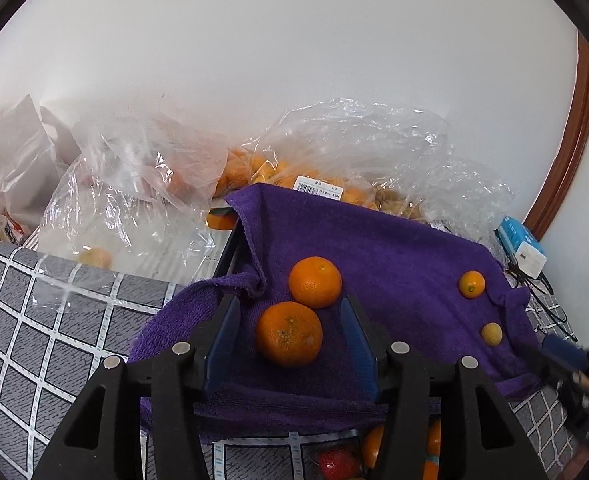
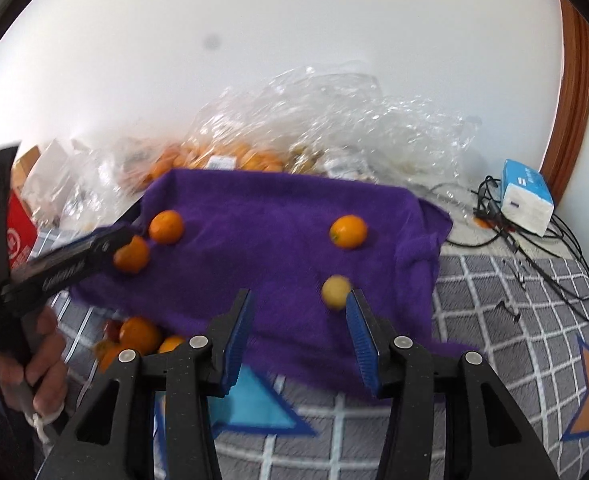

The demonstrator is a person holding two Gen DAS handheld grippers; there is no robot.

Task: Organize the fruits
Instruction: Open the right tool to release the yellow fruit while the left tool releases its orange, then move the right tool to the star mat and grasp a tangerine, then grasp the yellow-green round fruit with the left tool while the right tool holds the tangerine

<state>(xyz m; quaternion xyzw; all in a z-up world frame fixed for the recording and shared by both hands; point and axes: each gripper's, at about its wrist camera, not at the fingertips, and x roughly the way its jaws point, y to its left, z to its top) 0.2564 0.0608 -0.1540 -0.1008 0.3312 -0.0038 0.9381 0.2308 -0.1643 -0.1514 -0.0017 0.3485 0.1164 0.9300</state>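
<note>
The middle of the purple towel [image 2: 278, 224] lies bare, a wide lane between the two oranges [image 2: 166, 227] at its left edge and the small orange [image 2: 348, 231] and yellow fruit [image 2: 335, 291] at right. Crinkled plastic bags [image 2: 334, 120] wall off the top edge (full of fruit), and cables [image 2: 534, 248] sprawl across the mat at far right.

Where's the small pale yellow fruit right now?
The pale yellow fruit lies on the purple towel near its right edge, just below the small orange, by the right gripper's right finger; nothing holds it.
</note>
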